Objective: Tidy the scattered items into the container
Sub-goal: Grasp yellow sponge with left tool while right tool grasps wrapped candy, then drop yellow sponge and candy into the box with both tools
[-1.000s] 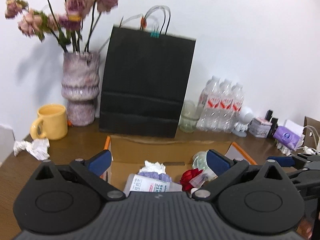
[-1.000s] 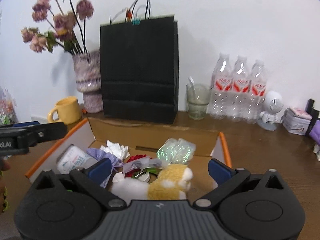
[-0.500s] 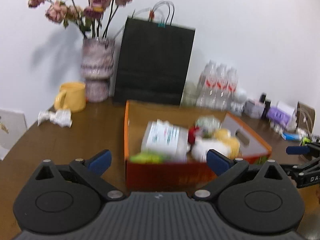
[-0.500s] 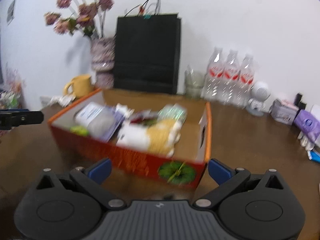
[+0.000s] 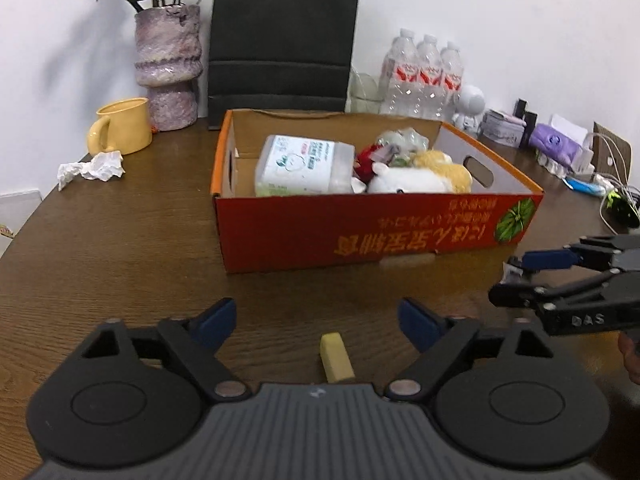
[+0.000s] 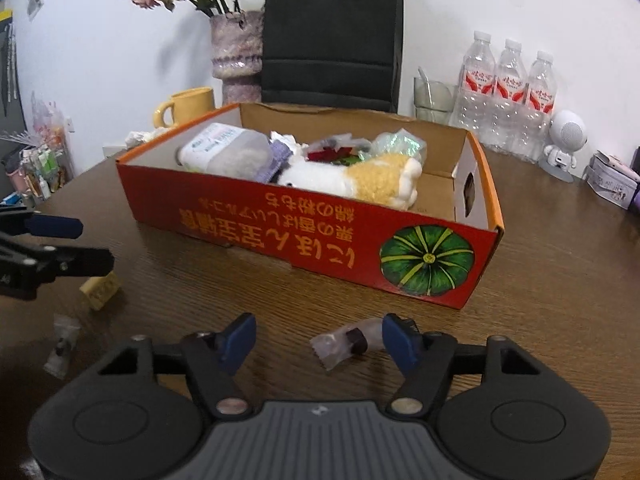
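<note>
While both claws are closing on pickups, I have the left gripper (image 5: 316,322) straddling the yellow block (image 5: 337,360), the right gripper (image 6: 318,340) around the wrapped candy (image 6: 347,343), neither pinched yet. Next I'd finish the squeeze, then carry both to the box (image 5: 360,228) at twelve o'clock.

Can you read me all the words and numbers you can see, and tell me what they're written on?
"DAS": on the side of the right gripper, seen from the left wrist camera.
Yellow Japanese writing on the orange box: upside down, I cannot read it surely.
White tub label: too small to read.
Red labels on the water bottles: too blurred.
No numbers can be read.
</note>
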Motion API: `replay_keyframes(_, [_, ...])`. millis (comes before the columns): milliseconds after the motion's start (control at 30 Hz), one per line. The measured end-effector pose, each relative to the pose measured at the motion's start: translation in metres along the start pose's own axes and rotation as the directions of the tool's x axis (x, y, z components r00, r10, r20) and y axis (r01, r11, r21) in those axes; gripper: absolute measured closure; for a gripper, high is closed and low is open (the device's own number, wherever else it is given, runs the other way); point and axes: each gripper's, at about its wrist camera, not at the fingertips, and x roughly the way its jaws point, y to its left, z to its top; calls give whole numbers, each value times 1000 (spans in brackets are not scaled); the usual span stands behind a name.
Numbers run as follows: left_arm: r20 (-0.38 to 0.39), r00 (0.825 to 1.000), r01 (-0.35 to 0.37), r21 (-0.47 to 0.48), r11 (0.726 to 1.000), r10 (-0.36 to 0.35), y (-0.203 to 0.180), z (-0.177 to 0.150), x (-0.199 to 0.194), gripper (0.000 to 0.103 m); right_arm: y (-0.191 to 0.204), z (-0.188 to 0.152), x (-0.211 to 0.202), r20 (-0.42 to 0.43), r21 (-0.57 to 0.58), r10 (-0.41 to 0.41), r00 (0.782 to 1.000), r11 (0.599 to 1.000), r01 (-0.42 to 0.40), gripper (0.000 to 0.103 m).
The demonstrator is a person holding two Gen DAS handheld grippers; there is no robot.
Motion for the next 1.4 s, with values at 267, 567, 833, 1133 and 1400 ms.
replay_keyframes(267, [-90,996,17,39,999,-13,-9,-11,12,61,-5,-7,8,-11,25,-7,1000,1000,7,34])
replay_keyframes(567, [-87,996,7,19,1000,-6,-6,-15,7,80,-9,-5,4,-3,57,-31,1000,998,31,69])
replay_keyframes(833, [-59,998,4,10,1000,-3,-7,-18,3,87,-11,-9,-4,8,94,-39,999,995,38,76])
replay_keyframes(1133, [-29,1000,-5,8,1000,5,-7,-16,-3,91,-9,-10,-15,32,97,-36,999,995,32,86])
replay_keyframes(1400, [-13,1000,-4,4,1000,4,-7,-16,-7,91,-8,-8,-22,53,84,-48,997,996,43,94])
